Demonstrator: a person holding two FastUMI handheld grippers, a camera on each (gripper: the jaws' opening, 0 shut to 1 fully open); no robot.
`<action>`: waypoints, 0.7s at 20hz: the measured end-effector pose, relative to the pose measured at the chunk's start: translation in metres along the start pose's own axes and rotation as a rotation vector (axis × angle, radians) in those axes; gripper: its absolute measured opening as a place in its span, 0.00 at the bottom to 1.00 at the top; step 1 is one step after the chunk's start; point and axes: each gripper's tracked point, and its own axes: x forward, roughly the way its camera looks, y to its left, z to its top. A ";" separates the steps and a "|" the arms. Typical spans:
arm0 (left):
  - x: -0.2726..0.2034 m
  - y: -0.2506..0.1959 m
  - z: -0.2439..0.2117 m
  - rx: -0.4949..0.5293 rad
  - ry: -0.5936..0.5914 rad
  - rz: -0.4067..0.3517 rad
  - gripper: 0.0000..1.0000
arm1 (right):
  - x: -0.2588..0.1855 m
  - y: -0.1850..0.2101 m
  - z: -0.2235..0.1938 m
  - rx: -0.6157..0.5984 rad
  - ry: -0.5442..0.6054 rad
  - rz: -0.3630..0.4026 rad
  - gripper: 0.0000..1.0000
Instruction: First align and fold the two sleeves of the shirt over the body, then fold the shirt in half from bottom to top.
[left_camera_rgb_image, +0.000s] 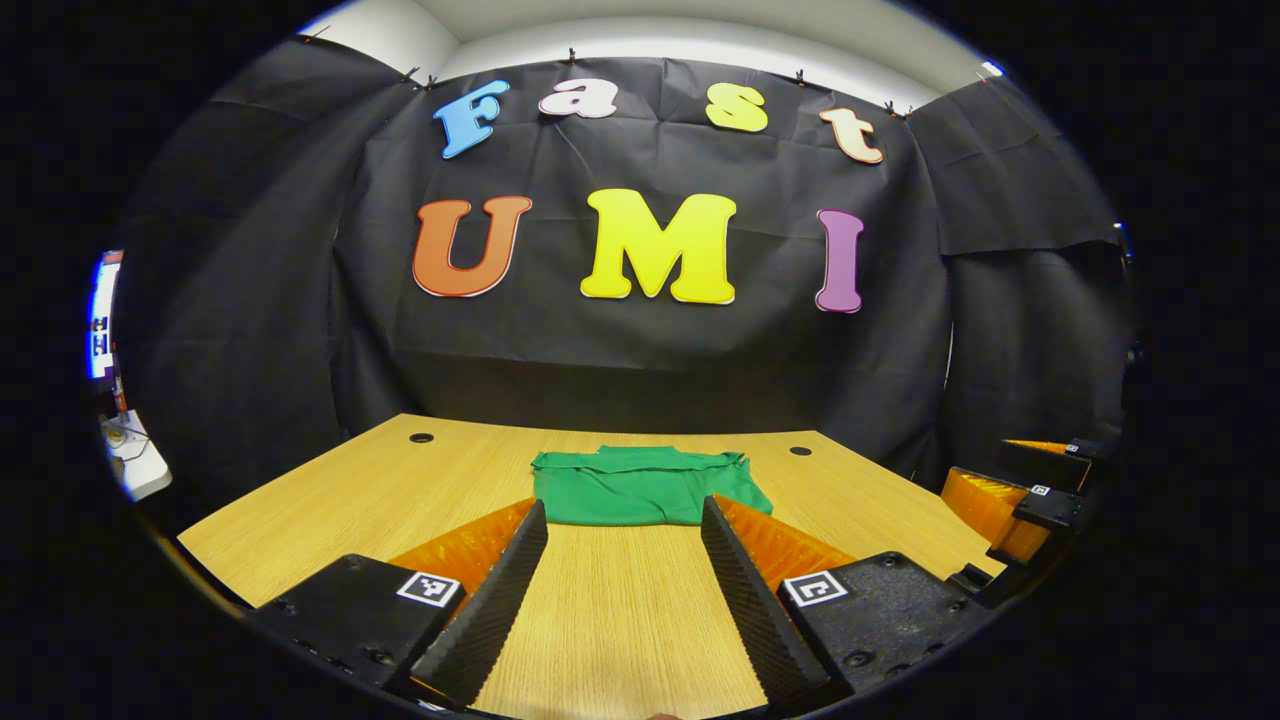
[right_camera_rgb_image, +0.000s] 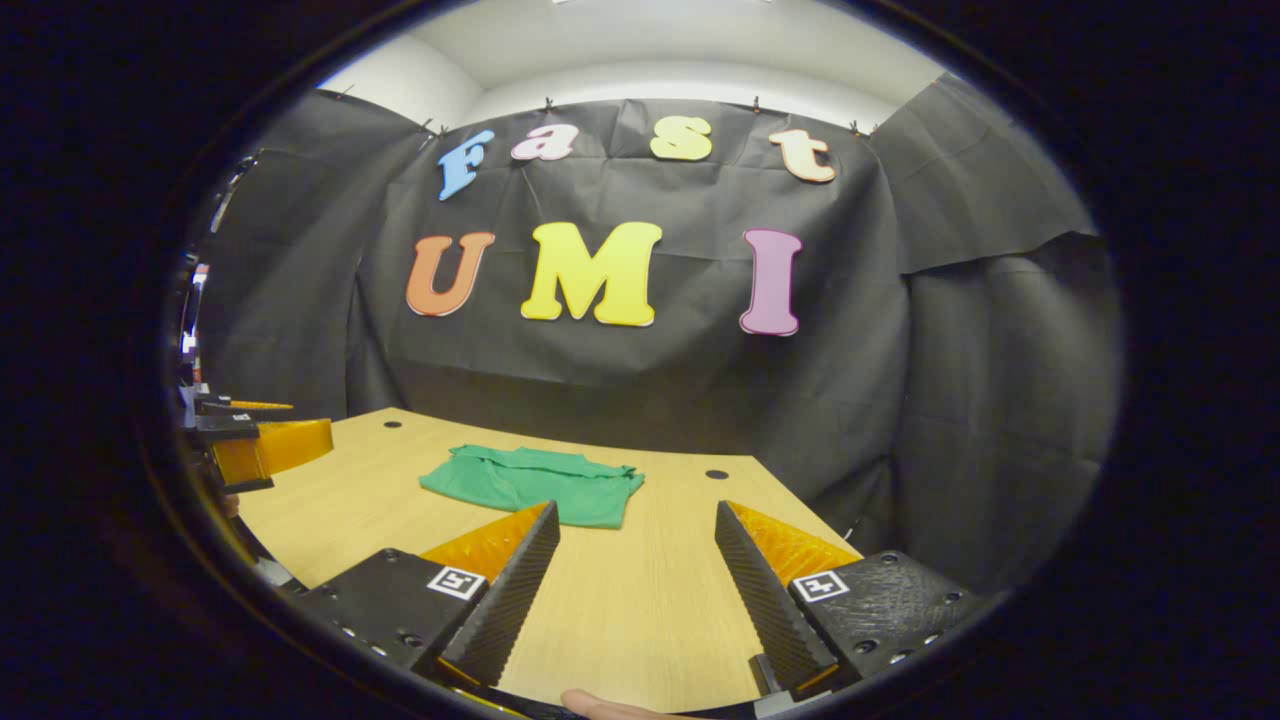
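My left gripper (left_camera_rgb_image: 625, 590) hangs low over the near part of the worktop (left_camera_rgb_image: 330, 500), its fingers spread wide with nothing between them. Past the tips, the green shirt (left_camera_rgb_image: 640, 487) lies flat toward the far edge, well apart from me. It already looks like a compact rectangle with the collar at the back, so I judge the sleeves to be in and the bottom-to-top fold made, or close to it; I can't tell how neatly the layers stack. At the right rim of the left gripper view I catch the other gripper alongside.

In the right gripper view, the shirt (right_camera_rgb_image: 535, 483) sits ahead and to the left, a little askew from this angle. My right gripper (right_camera_rgb_image: 635, 590) is also parted wide and empty above bare wood.

To finish well, I would check the near hem against the shoulders. If it's off, I should bring both grippers in low and level, pinch the two near corners together, and lift only enough to carry them without dragging the layer beneath. Then release both sides at once.
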 end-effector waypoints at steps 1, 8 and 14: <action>0.002 -0.003 -0.003 -0.011 0.009 -0.010 1.00 | 0.002 0.002 -0.003 0.004 0.008 0.002 0.97; 0.008 -0.006 -0.010 -0.010 0.030 -0.023 1.00 | 0.012 0.013 -0.015 0.005 0.046 0.027 0.97; 0.009 -0.008 -0.013 -0.001 0.031 -0.025 1.00 | 0.013 0.014 -0.017 0.001 0.053 0.026 0.97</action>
